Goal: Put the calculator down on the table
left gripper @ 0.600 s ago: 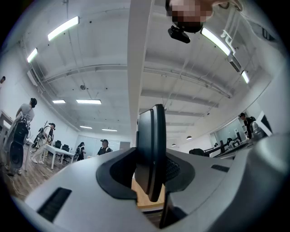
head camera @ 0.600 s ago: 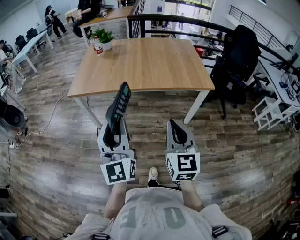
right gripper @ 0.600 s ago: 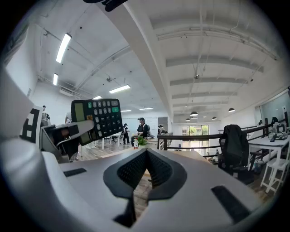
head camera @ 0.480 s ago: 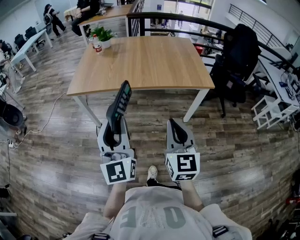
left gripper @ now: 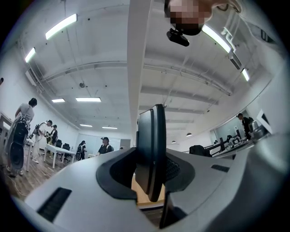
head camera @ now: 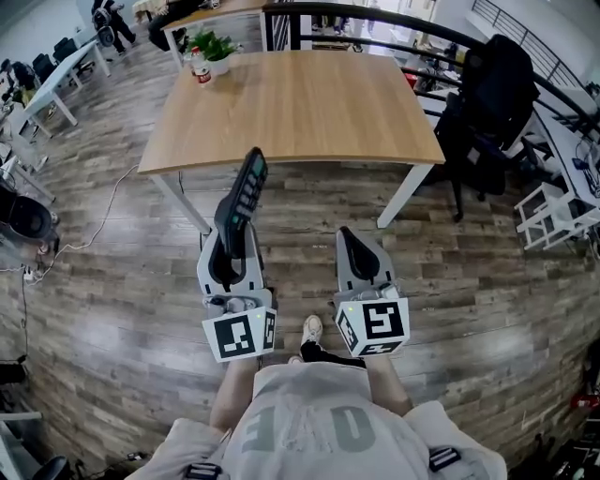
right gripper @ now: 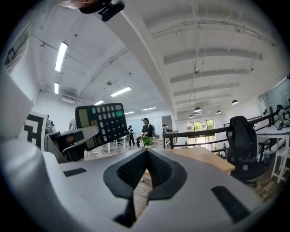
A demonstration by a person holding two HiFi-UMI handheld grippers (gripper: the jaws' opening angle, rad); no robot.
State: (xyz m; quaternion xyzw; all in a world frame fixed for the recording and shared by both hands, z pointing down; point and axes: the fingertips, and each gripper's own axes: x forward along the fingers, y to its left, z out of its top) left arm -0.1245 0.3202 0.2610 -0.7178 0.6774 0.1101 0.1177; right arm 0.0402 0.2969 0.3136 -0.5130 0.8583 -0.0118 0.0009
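Note:
A dark calculator [head camera: 241, 201] with green keys stands on edge in my left gripper [head camera: 228, 253], which is shut on its lower end. In the left gripper view the calculator [left gripper: 150, 149] shows edge-on between the two pads, tilted upward. In the right gripper view the calculator [right gripper: 100, 122] shows its keypad at the left. My right gripper [head camera: 357, 261] is beside the left one, shut with nothing in it; its pads [right gripper: 146, 171] meet. Both grippers hang over the wooden floor, short of the wooden table [head camera: 309, 112].
A potted plant [head camera: 217, 49] and a bottle [head camera: 199, 69] stand at the table's far left corner. A black office chair [head camera: 492, 112] is at the table's right. White desks [head camera: 37, 89] and people are at the far left. A railing [head camera: 375, 21] runs behind the table.
The table has come nearer in the head view. Both grippers keep their places relative to each other, the calculator still held.

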